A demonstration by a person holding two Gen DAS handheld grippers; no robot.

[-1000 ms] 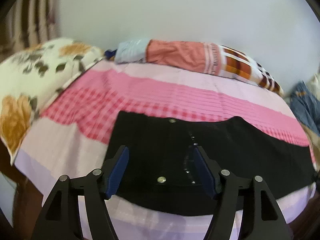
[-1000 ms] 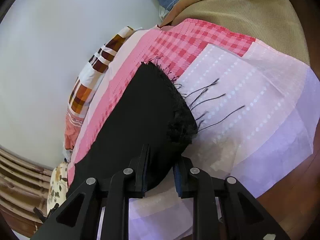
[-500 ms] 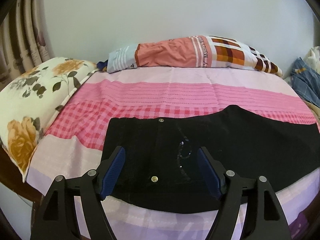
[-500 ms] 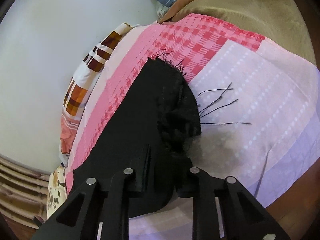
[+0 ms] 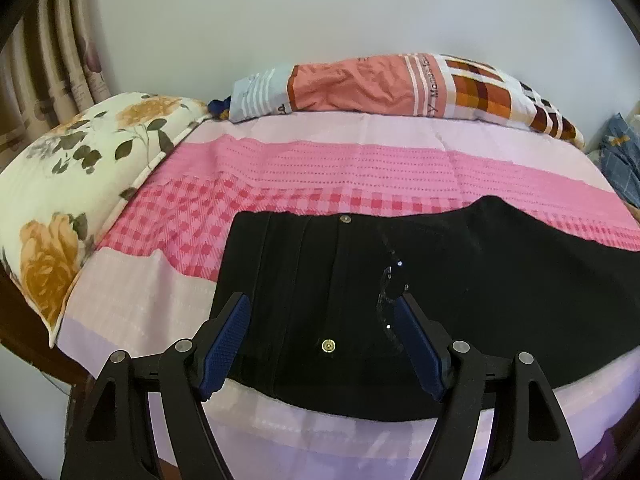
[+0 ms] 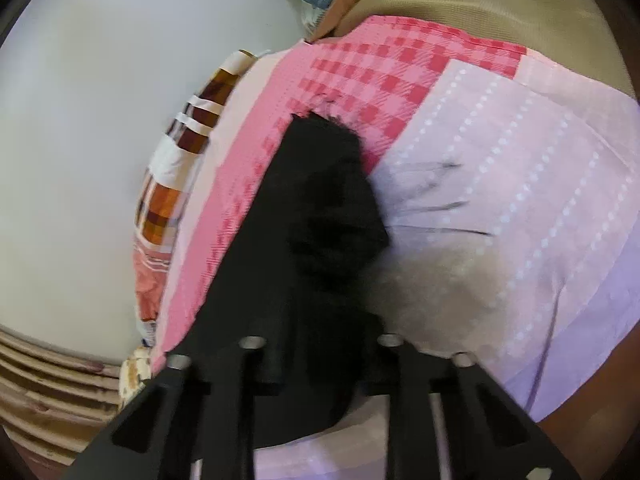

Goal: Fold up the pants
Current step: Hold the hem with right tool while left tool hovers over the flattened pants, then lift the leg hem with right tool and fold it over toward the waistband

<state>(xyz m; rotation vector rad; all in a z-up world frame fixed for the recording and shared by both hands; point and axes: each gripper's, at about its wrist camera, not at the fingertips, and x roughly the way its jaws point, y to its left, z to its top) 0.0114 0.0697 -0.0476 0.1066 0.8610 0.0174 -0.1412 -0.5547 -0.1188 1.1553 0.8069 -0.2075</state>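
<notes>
Black pants (image 5: 460, 280) lie flat across the near part of the bed, waistband to the left with two brass buttons. My left gripper (image 5: 322, 320) is open and empty, hovering above the waistband, blue pads (image 5: 228, 340) spread wide. In the right wrist view my right gripper (image 6: 324, 344) is shut on the frayed leg hem of the pants (image 6: 280, 240) and lifts it off the sheet. The hem bunches between the fingers, with loose threads trailing on the sheet.
A pink and lilac checked sheet (image 5: 320, 168) covers the bed. A floral pillow (image 5: 80, 184) lies at the left, a rolled orange and plaid cloth (image 5: 380, 84) along the wall, blue clothing (image 5: 624, 160) at the far right. A tan cover (image 6: 500, 12) lies beyond the sheet.
My left gripper has pulled back and up from the waistband, staying open. My right gripper has lifted the hem higher and carried it inward, so the hem bunches more.
</notes>
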